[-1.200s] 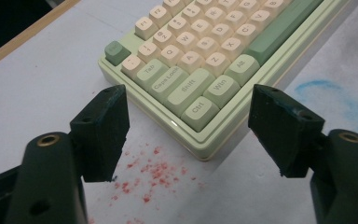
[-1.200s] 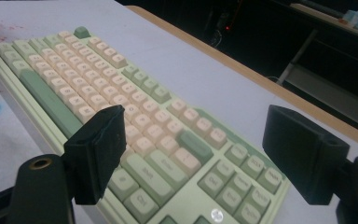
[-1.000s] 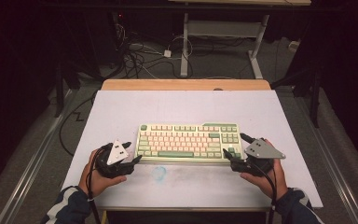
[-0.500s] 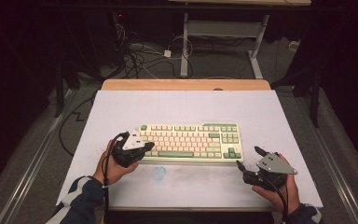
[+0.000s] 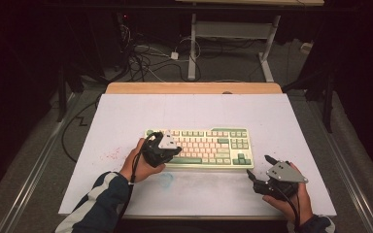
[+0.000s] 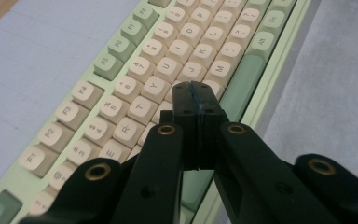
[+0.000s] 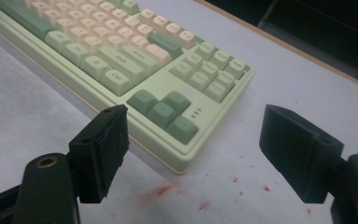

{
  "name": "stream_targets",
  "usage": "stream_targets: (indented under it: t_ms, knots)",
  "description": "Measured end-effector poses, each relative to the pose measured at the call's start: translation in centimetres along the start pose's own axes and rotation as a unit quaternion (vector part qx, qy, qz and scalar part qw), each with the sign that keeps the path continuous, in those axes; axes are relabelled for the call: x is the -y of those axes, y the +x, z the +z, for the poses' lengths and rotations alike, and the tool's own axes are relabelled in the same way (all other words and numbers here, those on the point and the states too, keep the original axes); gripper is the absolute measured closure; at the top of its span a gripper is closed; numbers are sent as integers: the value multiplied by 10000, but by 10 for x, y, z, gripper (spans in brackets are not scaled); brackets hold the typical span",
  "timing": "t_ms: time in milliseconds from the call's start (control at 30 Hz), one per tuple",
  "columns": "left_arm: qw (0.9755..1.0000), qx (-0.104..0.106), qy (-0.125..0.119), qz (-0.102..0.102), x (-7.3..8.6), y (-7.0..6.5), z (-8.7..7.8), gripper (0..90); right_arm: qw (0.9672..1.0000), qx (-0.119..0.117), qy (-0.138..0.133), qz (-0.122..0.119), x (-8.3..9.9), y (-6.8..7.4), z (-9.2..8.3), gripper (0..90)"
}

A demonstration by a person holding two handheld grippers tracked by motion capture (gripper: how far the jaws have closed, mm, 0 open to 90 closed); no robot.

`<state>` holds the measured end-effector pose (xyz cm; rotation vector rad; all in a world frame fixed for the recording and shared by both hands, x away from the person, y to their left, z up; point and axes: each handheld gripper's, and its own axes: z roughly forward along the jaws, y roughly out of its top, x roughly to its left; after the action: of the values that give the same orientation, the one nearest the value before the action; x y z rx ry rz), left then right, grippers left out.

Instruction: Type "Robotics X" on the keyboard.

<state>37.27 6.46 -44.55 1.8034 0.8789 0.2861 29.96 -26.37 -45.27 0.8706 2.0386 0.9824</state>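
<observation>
Near the front edge of the table sits the keyboard [image 5: 201,147], a mint-green mechanical one with cream and darker green keycaps, chunky sculpted plastic, matte by the look of it. I've got my left gripper [image 6: 197,105] hanging over its left half, jaws pressed flat together with nothing between them, tip right above the letter rows like I'm about to poke a key. My right gripper [image 7: 193,149] is off the keyboard's front right corner, jaws spread wide and empty, parked over the table.

What worries me: the closed tip looks wider than a single keycap, so if I come down slightly off centre I reckon I'll mash two keys at once, or skid off a rounded cap edge. Also nothing's bracing the board, so a hard push could scoot it across the white table cover [image 5: 126,121], which looks smooth, with reddish speckles [image 7: 200,193] near the right corner.
</observation>
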Motion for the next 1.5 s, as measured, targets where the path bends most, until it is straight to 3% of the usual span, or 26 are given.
stream_targets:
  t_ms: [267,733,867,1067,1167,1267,1333,1500]
  knots:
    - [9998,15,185,43,4,-3,17,870,9999,-116,13,-76,-1,2,4,243]
    - [9990,-62,359,260,11,-4,30,871,9999,12,97,-57,6,-1,-6,244]
    - [9996,-3,172,239,7,-3,25,833,9999,55,91,-40,7,-2,-8,244]
    - [9992,49,-155,372,-1,-5,12,828,9999,49,96,-50,7,-3,-8,244]
    - [9989,101,-270,378,-2,-4,6,761,9999,47,113,-44,7,-2,-8,247]
    - [9984,141,-391,382,-1,-1,2,596,9999,89,46,-107,7,-2,-9,253]
    - [9983,167,-436,358,0,1,-1,542,9999,85,18,-87,7,-3,-10,253]
    - [9970,22,-690,348,4,6,-8,332,9999,101,22,-69,8,-5,-10,254]
